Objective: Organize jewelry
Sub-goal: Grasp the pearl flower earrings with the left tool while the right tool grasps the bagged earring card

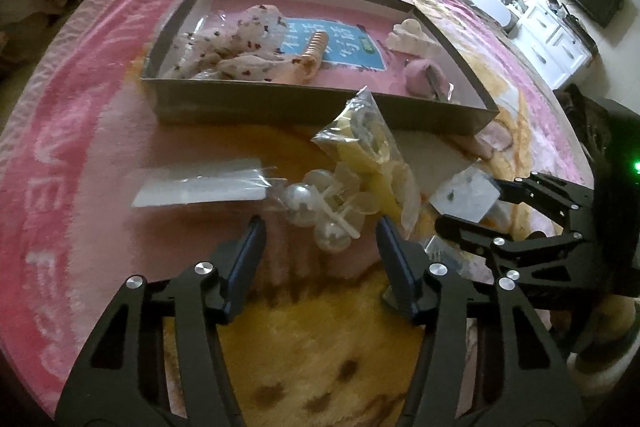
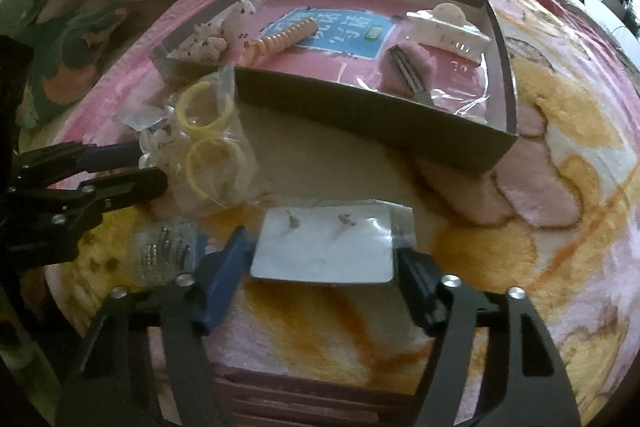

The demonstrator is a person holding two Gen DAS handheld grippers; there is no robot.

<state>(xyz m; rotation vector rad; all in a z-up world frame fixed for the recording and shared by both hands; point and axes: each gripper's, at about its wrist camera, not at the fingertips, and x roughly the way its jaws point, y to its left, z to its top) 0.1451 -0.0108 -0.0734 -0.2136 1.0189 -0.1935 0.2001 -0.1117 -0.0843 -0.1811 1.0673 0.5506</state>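
Left tongs [image 1: 320,233] spread around pearl clip [image 1: 320,211] before the box [image 1: 320,103], not gripping, right tongs [image 2: 324,259] bracketing earring card [image 2: 324,247], grip unclear, nearby

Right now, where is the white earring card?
In the right wrist view the white earring card lies on the blanket, between the right hand-held gripper fingers, in front of the cardboard box.

Left gripper [image 1: 320,227] jaws flank a pearl hair clip [image 1: 320,211].
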